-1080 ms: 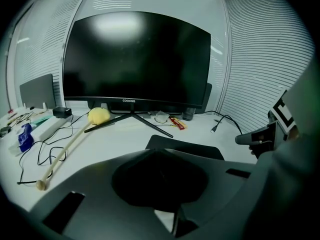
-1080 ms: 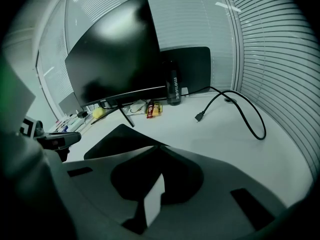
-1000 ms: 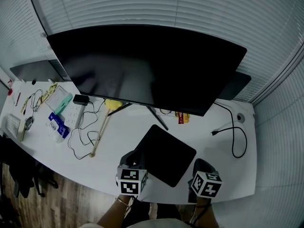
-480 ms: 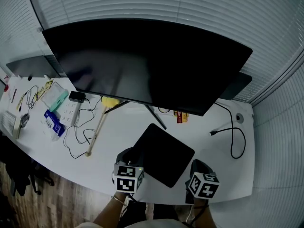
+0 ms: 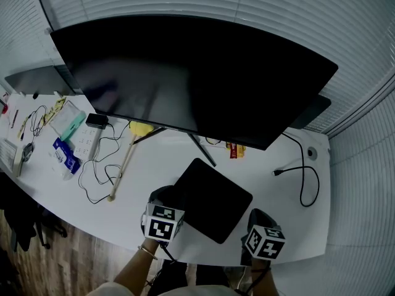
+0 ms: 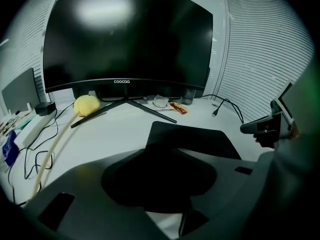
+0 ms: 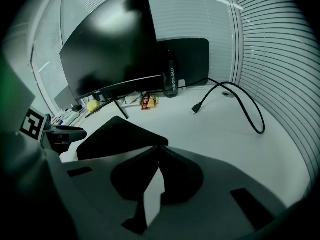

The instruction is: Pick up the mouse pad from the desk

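Observation:
The black square mouse pad [image 5: 213, 199] lies flat on the white desk [image 5: 271, 193], in front of the monitor stand. My left gripper [image 5: 176, 197] is at the pad's near-left corner. In the left gripper view its jaws are opening, with that corner of the mouse pad [image 6: 190, 136] reaching between them and not pressed. The left gripper [image 6: 162, 156] points down at the desk. My right gripper [image 5: 259, 216] hovers off the pad's near-right edge. In the right gripper view the gripper [image 7: 160, 148] is shut on nothing, with the mouse pad [image 7: 117, 134] to its left.
A wide curved monitor [image 5: 191, 79] fills the back, its stand legs [image 5: 203, 150] ending just behind the pad. A black cable [image 5: 305, 177] loops at right. A stick with a yellow head [image 5: 126, 162], thin wires and a power strip [image 5: 92, 143] lie at left. The desk's front edge is close.
The left gripper has shifted slightly left and lower at the pad's near-left corner. The pad still lies flat. The right gripper has stayed put.

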The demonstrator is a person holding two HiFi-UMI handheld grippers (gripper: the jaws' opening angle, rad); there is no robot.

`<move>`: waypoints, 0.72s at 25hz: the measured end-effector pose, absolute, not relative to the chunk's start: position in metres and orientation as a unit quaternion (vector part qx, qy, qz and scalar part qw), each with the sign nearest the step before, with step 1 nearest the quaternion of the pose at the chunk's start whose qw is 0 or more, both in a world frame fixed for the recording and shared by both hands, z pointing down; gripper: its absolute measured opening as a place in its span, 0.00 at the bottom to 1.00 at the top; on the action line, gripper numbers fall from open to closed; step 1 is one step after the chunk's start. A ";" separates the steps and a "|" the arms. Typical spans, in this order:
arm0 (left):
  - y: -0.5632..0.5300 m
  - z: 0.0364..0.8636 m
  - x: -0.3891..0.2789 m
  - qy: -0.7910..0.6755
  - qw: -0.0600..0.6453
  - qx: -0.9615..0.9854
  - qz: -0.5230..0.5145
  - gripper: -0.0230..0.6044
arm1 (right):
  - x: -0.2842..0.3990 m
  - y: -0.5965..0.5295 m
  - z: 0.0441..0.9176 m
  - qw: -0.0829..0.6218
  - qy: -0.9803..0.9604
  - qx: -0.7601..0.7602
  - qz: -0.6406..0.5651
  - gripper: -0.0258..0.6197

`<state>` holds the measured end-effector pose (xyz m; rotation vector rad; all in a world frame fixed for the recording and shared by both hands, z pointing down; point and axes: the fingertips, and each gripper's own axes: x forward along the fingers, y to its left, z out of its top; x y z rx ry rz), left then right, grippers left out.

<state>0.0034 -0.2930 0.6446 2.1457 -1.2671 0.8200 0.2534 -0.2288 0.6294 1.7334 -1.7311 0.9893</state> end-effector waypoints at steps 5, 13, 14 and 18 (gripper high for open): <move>-0.299 0.656 0.001 -0.460 0.257 0.788 0.319 0.32 | 0.256 -0.224 0.638 0.252 -0.629 0.636 0.370 0.09; -0.309 0.668 0.005 -0.437 0.261 0.790 0.340 0.32 | 0.256 -0.224 0.647 0.256 -0.625 0.634 0.376 0.09; -0.311 0.669 0.005 -0.437 0.261 0.791 0.340 0.32 | 0.256 -0.224 0.649 0.256 -0.625 0.634 0.377 0.09; -0.315 0.671 0.005 -0.436 0.260 0.792 0.340 0.32 | 0.256 -0.222 0.655 0.256 -0.622 0.633 0.382 0.09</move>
